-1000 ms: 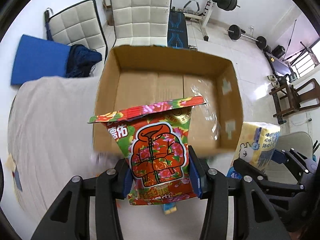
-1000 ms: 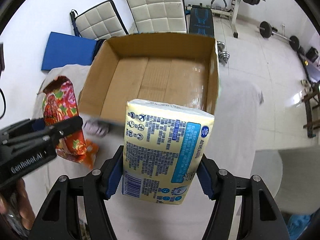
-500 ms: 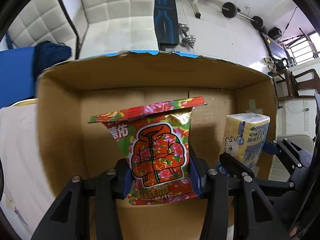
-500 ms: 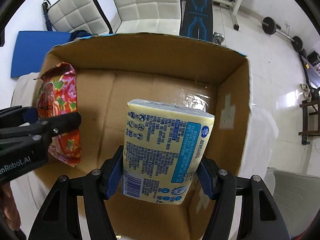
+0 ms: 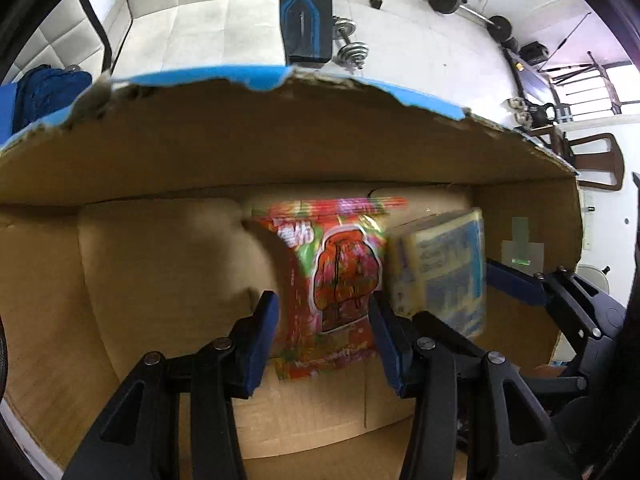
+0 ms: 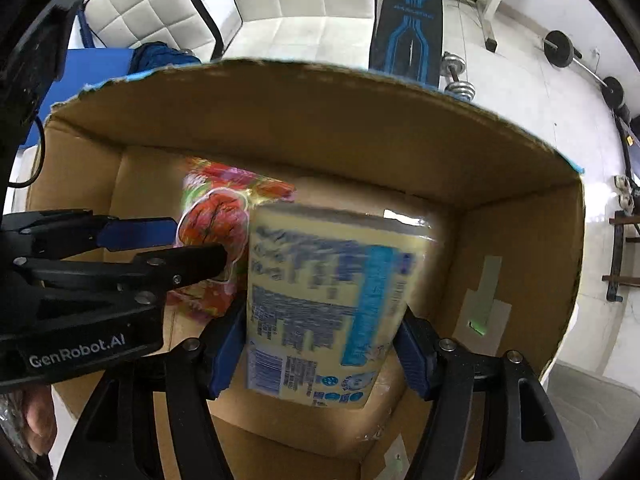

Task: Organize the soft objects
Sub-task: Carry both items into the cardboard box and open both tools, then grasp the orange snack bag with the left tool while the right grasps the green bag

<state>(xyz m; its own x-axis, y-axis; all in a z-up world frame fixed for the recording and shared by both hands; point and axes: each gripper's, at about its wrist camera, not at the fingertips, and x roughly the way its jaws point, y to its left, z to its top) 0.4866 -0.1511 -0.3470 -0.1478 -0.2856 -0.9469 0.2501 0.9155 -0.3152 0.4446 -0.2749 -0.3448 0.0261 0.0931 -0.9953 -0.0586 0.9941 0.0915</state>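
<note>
Both grippers are inside an open cardboard box (image 5: 168, 264), also in the right wrist view (image 6: 516, 248). My left gripper (image 5: 324, 320) has spread open; the red flowered snack bag (image 5: 336, 276) lies blurred between its fingers, loose. The bag shows in the right wrist view (image 6: 216, 216) beside the left gripper (image 6: 168, 240). My right gripper (image 6: 320, 344) has its fingers apart, and the yellow tissue pack (image 6: 324, 292) sits blurred between them, seemingly loose. The pack (image 5: 444, 264) lies just right of the bag, with the right gripper (image 5: 516, 288) behind it.
Beyond the box's far wall stand white quilted chairs (image 6: 304, 4), a blue mat (image 6: 92, 64), a weight bench (image 6: 408, 20) and dumbbells (image 5: 352, 48) on a white floor. The box's right wall (image 6: 488, 292) carries tape patches.
Both grippers moved deeper into the box. Both have opened, and the bag and tissue pack have slipped forward out of the grips towards the box floor.
</note>
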